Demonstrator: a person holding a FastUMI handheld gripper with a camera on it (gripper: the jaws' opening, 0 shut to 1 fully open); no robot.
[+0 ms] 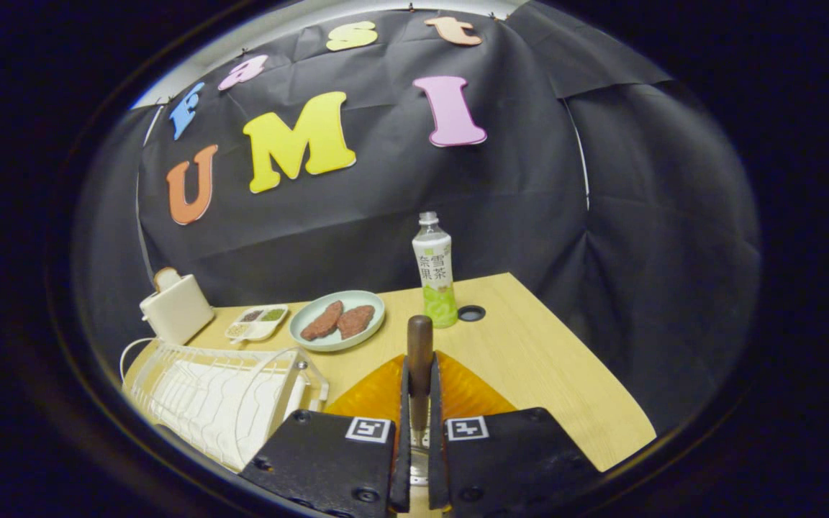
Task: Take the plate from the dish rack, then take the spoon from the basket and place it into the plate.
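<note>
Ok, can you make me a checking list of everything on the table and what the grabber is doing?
Surface: wooden table, with a round hole near the bottle.
Job's things: spoon upright between the fingers, brown handle up; orange plate just ahead, beneath it; white dish rack beside, no dishes seen.
Clutter: green plate with two brown patties, bottle, small divided tray, toaster with bread.
Grippers: gripper shut on the spoon.
Cables: white cord by the toaster.
Surroundings: black cloth wall.
</note>
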